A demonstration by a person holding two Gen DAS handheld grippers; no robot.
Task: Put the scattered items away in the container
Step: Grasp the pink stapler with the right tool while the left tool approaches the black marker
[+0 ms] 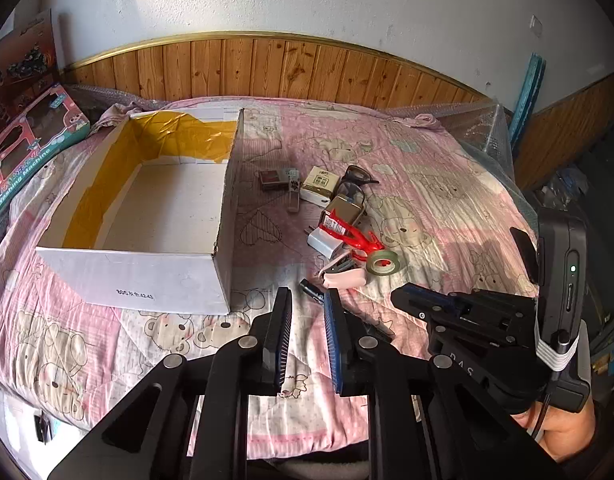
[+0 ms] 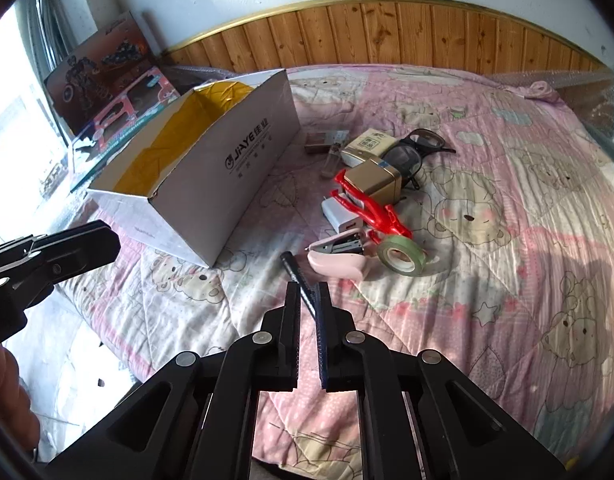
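The scattered items are lying in a loose cluster on the bed's pink bear-print quilt (image 2: 487, 140), just to the right of the open white cardboard box (image 1: 147, 280), which is sitting empty with yellow tape lining its inner walls. Nearest the grippers, a black pen (image 2: 297, 276) is lying on the quilt, its near end sitting between the fingers of the right hand-held gripper (image 2: 308, 300), whose jaws are standing narrowly apart around it; whether the pads are actually pinching it cannot be told. Just beyond the pen a pink stapler (image 2: 339, 258) is resting beside a green tape roll (image 2: 401, 256), and behind them a white charger plug (image 2: 343, 216) is touching a red plastic figure (image 2: 371, 208). A small gold tin (image 2: 373, 182) is sitting against the figure, with black glasses (image 2: 411, 156) leaning behind it, a cream-coloured packet (image 2: 367, 146) next to them, and a small dark packet (image 2: 319, 140) nearest the box wall. The left hand-held gripper (image 1: 308, 300) is hovering over the quilt in front of the box's near corner, its jaws moderately apart and holding nothing. Toy boxes (image 1: 31, 148) are standing at the left edge of the bed, against the wood-panelled wall (image 1: 267, 68).
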